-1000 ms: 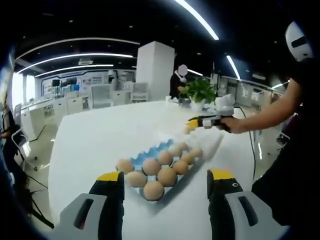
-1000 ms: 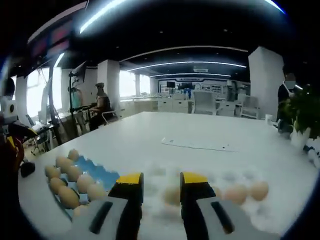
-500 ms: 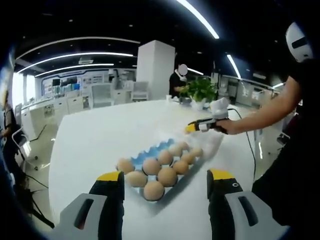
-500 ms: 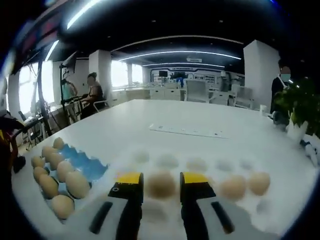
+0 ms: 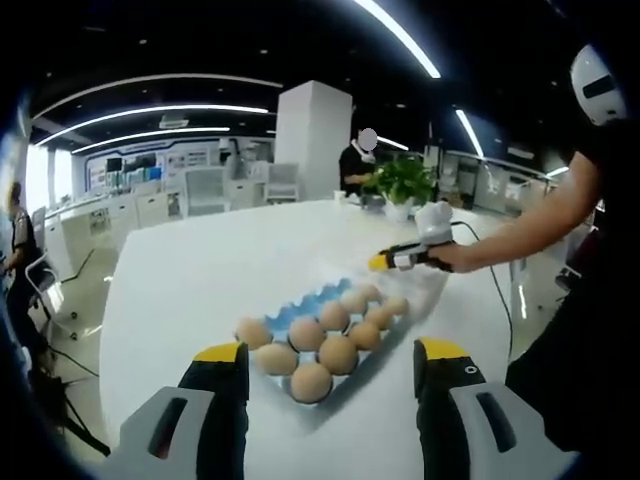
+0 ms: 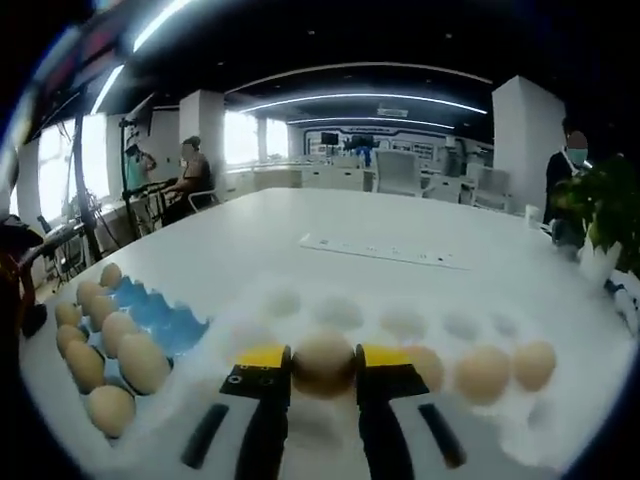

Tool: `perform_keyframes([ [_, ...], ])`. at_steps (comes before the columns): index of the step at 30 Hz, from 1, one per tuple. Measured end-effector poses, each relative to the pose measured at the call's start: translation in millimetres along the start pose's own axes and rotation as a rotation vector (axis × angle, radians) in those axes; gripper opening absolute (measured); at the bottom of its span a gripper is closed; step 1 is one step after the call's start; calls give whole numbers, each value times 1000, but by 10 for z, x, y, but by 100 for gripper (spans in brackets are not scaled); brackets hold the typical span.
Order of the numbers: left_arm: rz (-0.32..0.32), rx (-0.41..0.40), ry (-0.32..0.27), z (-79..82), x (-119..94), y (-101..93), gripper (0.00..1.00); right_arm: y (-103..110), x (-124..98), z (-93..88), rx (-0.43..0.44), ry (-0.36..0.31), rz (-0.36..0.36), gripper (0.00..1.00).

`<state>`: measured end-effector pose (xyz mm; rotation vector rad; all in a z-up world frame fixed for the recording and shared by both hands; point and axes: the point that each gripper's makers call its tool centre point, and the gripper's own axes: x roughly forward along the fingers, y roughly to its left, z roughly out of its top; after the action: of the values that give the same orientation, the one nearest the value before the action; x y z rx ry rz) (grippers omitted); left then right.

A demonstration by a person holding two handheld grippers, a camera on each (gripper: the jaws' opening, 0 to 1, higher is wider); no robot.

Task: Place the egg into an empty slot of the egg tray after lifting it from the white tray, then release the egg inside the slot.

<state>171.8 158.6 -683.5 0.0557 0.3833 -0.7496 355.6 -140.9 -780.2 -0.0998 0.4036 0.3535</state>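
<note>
While clamped by the right hand-held gripper (image 6: pixel 322 366), egg (image 6: pixel 322 362) between jaws, over white tray (image 6: pixel 400 325).

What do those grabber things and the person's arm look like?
Each gripper has two grey jaws with black pads and yellow tips: the left gripper and the right gripper. The person wears a dark short sleeve.

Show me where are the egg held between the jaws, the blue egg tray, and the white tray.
egg (image 6: pixel 323 362), right gripper view, middle of its shell between the jaws.
blue egg tray (image 6: pixel 160 318), right gripper view, bare blue slots beside the eggs.
white tray (image 6: pixel 340 312), right gripper view, an empty cup.
</note>
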Motion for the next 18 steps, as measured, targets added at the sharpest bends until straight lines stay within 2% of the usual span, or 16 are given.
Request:
perform_keyframes([
  [11,3,-4,2,-18,-12,-1,67,8,-27,9,-25,-9,7,24],
  [15,2,-5,0,-13,-22,-7,67,40,-45,29,-68,-3,12,24],
  [18,5,-4,1,-18,-29,-5,67,32,-72,71,-54,-12,12,24],
])
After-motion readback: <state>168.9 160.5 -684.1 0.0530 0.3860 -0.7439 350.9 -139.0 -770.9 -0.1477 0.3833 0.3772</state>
